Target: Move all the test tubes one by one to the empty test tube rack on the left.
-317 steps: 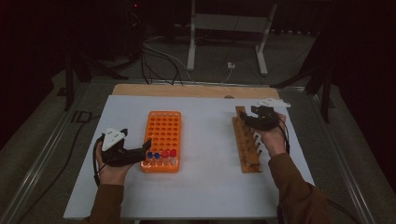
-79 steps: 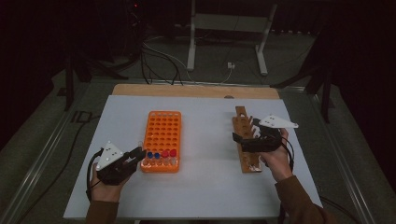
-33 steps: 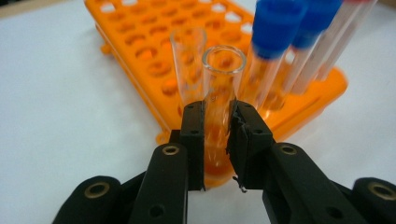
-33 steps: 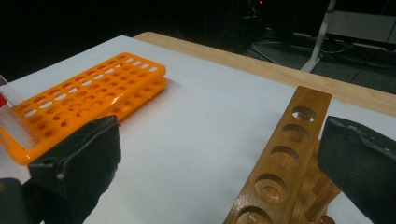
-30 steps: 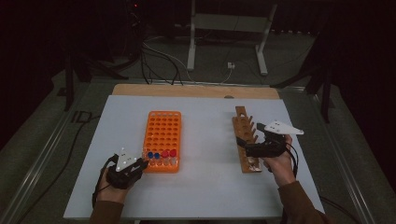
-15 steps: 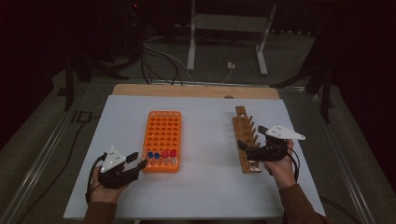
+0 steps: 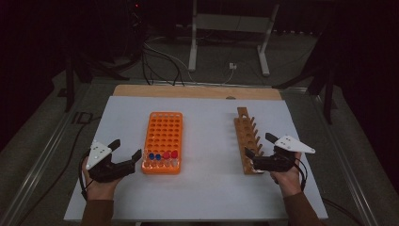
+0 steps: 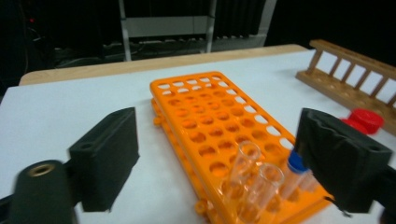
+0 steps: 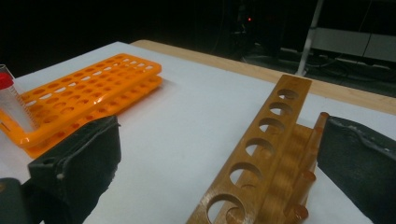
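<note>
An orange tube rack (image 7: 163, 134) lies left of centre, with blue-capped and red-capped tubes (image 7: 161, 156) in its near rows. My left gripper (image 7: 127, 148) hovers just off the rack's near left corner. Its jaws have just been opening and stand open with nothing gripped. In the left gripper view the left gripper (image 8: 224, 163) frames the orange rack (image 8: 205, 116), two uncapped clear tubes (image 8: 245, 161) and a blue-capped tube (image 8: 294, 168). My right gripper (image 7: 259, 147) is open at the near end of the wooden rack (image 7: 245, 134). In the right gripper view the right gripper (image 9: 219, 163) straddles the wooden rack (image 9: 266, 135), whose holes are empty.
The white tabletop (image 7: 207, 179) has a wooden strip along its far edge (image 7: 197, 91). A metal stand (image 7: 226, 28) and cables sit on the dark floor behind. In the right gripper view a red-capped tube (image 9: 9, 100) stands at the orange rack's corner (image 9: 88, 93).
My left gripper has drawn back left from the orange rack's near corner, risen a little, and its jaws have opened. My right gripper has slid slightly nearer along the wooden rack.
</note>
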`<state>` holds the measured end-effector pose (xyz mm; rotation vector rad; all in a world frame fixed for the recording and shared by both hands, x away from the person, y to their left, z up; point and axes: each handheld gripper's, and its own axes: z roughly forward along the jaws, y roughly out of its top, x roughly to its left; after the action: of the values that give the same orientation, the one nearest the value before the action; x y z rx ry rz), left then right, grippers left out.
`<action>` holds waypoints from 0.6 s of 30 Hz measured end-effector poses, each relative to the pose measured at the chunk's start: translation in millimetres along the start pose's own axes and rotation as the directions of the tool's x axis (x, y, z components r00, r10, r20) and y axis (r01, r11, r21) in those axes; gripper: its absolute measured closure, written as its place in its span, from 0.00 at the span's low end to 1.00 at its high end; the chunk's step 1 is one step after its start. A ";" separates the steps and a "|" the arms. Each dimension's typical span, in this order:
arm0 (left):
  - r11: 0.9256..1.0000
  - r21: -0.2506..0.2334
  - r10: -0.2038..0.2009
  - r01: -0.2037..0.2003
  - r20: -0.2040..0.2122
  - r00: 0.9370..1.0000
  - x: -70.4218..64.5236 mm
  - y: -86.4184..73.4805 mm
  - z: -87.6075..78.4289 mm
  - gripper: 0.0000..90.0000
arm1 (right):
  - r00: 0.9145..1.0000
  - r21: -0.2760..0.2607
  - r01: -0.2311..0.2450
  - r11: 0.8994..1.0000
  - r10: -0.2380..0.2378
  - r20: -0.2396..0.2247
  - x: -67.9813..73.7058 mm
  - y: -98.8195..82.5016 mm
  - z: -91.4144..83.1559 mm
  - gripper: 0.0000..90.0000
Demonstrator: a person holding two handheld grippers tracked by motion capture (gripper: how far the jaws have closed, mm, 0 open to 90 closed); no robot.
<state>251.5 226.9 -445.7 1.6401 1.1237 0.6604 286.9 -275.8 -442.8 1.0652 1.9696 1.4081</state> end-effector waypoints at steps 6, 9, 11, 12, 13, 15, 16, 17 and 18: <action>1.000 -0.016 -0.020 0.020 -0.032 0.999 4.3 0.1 1.0 0.04 | 1.000 -0.018 -0.015 1.000 0.016 0.018 -5.5 -8.8 -9.9 0.00; 0.999 -0.020 -0.026 0.025 -0.047 0.999 5.3 -0.8 0.3 0.02 | 0.999 -0.024 -0.020 1.000 0.020 0.028 -8.8 -12.3 -14.0 0.00; 0.999 -0.023 -0.027 0.026 -0.045 0.999 5.4 -1.9 0.0 0.01 | 0.999 -0.030 -0.026 0.999 0.027 0.033 -10.5 -14.0 -15.9 0.00; 0.999 -0.026 -0.028 0.027 -0.043 0.999 5.3 -2.6 0.0 0.01 | 0.999 -0.034 -0.029 0.999 0.030 0.035 -11.5 -14.4 -16.7 0.00; 0.999 -0.023 -0.024 0.022 -0.048 0.999 4.8 -3.2 -0.1 0.01 | 0.999 -0.037 -0.034 0.999 0.035 0.038 -12.2 -14.6 -17.6 0.00; 1.000 -0.023 -0.017 0.016 -0.045 0.999 4.7 -4.4 -0.1 0.00 | 0.998 -0.045 -0.030 0.999 0.032 0.049 -13.5 -14.9 -19.2 0.00; 1.000 -0.022 -0.015 0.014 -0.051 0.999 4.5 -5.0 0.0 0.00 | 0.998 -0.047 -0.032 0.998 0.034 0.051 -14.1 -15.3 -19.9 0.00; 1.000 -0.020 -0.010 0.009 -0.053 0.999 4.5 -5.5 -0.2 0.00 | 0.998 -0.049 -0.033 0.998 0.036 0.050 -14.9 -15.7 -20.7 0.00; 1.000 -0.021 -0.010 0.009 -0.052 0.999 4.5 -5.7 -0.3 0.00 | 0.998 -0.051 -0.035 0.998 0.038 0.052 -15.5 -16.1 -21.4 0.00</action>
<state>251.1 231.5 -451.3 1.6068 1.1578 0.7101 274.7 -302.8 -451.3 1.1092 1.8770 1.4263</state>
